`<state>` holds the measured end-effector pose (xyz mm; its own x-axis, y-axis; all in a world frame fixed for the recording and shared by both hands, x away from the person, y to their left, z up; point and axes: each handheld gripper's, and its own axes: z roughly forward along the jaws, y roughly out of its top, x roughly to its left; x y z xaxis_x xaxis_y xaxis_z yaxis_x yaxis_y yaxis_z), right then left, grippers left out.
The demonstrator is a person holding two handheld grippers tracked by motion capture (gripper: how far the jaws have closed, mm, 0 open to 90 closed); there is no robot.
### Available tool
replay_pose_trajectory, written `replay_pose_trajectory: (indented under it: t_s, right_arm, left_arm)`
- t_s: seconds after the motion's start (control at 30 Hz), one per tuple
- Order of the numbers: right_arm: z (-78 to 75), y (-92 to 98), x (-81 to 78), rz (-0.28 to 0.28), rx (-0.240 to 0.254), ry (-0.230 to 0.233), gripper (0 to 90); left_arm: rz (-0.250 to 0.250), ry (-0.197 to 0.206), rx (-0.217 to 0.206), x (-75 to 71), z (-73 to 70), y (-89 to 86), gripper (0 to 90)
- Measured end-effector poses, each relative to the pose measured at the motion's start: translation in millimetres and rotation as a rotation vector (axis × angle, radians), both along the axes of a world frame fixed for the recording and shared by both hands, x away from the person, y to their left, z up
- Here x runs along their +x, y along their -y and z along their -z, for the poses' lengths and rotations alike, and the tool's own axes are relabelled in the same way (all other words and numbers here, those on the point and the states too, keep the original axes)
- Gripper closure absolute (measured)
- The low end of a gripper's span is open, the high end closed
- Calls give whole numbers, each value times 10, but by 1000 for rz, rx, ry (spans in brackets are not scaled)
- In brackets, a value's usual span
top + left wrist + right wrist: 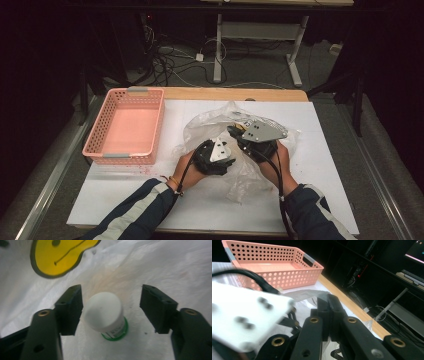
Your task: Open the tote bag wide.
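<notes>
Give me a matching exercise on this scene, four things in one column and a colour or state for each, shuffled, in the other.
1. basket
2. small jar
3. left tool
4. right tool

a. jaws shut
b. white lid, green base
c. jaws open around the jar
d. pink, nothing inside

Pairs: 1-d, 2-b, 3-c, 4-a

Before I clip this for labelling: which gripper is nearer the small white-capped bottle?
Left. The left gripper has its open jaws on either side of the white-capped bottle, not pressing it. The right gripper sits shut beside it at the plastic bag.
</notes>
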<state>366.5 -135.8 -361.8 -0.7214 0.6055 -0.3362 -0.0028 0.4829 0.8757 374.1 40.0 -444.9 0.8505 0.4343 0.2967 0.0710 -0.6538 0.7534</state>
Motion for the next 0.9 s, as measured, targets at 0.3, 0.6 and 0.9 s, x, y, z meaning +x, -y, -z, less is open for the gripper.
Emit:
replay_pose_trajectory:
  t_s: [0.3,0.6,0.9]
  right_arm:
    - [43,9,-15,-7,-27,-26,900]
    - [70,105,-17,13,-53,-41,900]
    - [120,239,2,28,-63,-62,900]
  left_arm:
    - [60,135,-35,-571,-404,-430,290]
    - [-144,53,-70,-364,-317,-1066,234]
    - [-187,-54,16,-112,-25,-909,214]
